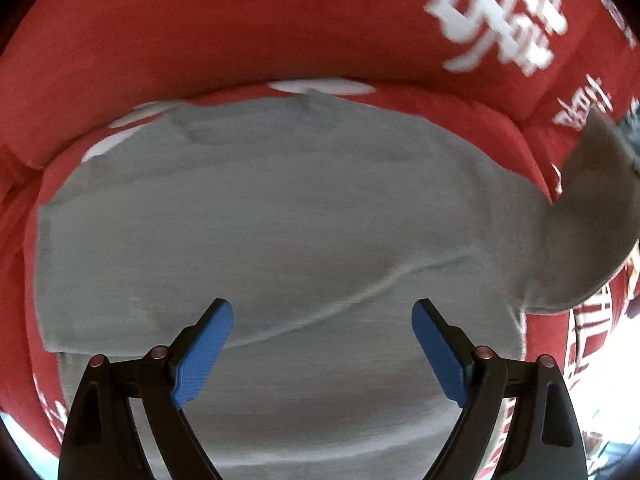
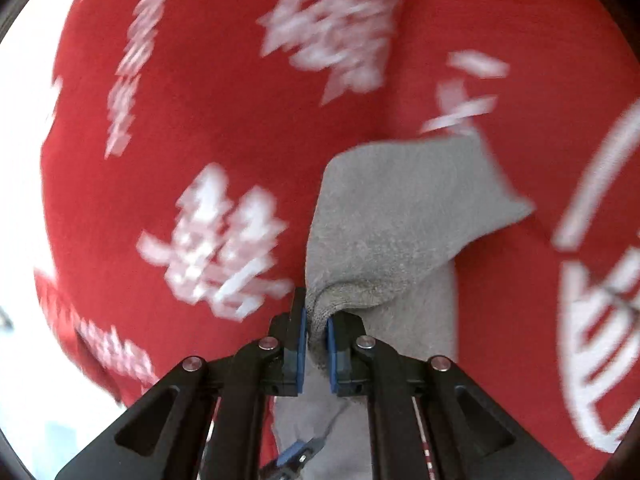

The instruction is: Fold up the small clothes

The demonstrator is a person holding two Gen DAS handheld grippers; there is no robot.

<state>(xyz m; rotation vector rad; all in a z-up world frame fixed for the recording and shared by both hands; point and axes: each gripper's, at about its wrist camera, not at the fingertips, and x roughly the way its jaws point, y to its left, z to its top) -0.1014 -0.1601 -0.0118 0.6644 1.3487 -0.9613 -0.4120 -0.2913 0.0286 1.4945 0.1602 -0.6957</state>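
Note:
A small grey garment (image 1: 280, 220) lies spread flat on a red cloth with white characters (image 1: 240, 32). My left gripper (image 1: 322, 320) hovers over its near part, open and empty, blue pads wide apart. At the right edge of the left wrist view a grey sleeve (image 1: 596, 208) is lifted off the surface. In the right wrist view my right gripper (image 2: 316, 326) is shut on a bunched fold of that grey sleeve (image 2: 400, 208), which hangs over the red cloth (image 2: 200, 120). The left gripper's blue tip shows below, under the right gripper (image 2: 294, 454).
The red cloth covers a cushioned surface with a raised padded back (image 1: 200, 40) behind the garment. Bright floor shows past the cloth's edge at the left of the right wrist view (image 2: 24, 160). The cloth is blurred in the right wrist view.

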